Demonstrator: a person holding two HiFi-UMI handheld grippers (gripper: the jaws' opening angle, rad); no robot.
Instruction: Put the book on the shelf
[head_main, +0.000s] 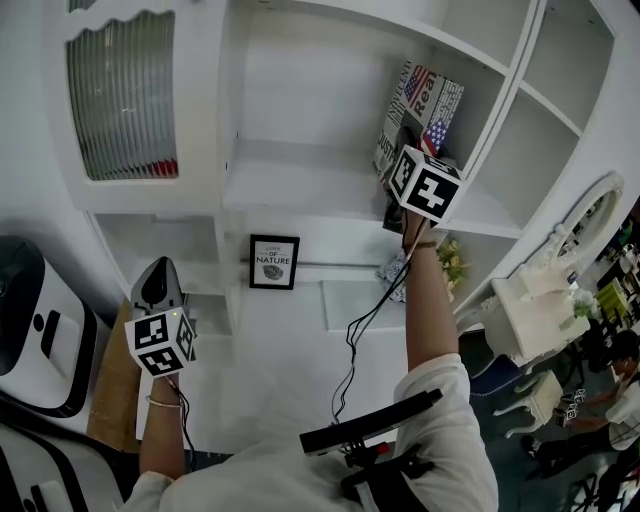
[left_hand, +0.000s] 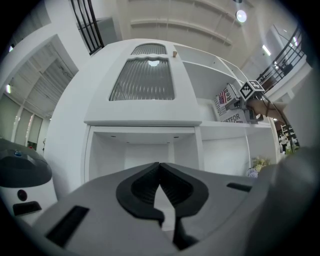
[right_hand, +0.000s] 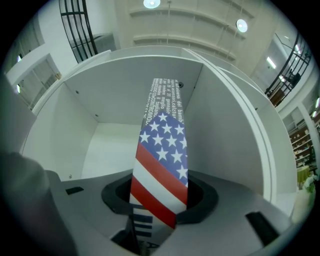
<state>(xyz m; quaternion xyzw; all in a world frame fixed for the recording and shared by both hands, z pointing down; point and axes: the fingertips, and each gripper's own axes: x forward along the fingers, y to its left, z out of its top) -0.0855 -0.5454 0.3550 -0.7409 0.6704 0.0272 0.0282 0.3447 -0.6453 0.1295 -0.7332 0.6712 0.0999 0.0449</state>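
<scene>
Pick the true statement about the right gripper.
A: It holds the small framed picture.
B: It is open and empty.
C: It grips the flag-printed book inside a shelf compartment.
C: the right gripper view shows the right gripper with its jaws closed on the flag-printed book, and the white walls of the shelf compartment all around it.

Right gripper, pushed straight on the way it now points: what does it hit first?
The right gripper is shut on the book, which leads; the book's far edge would likely meet the shelf compartment's back wall first. The remaining gap is hard to judge.
</scene>
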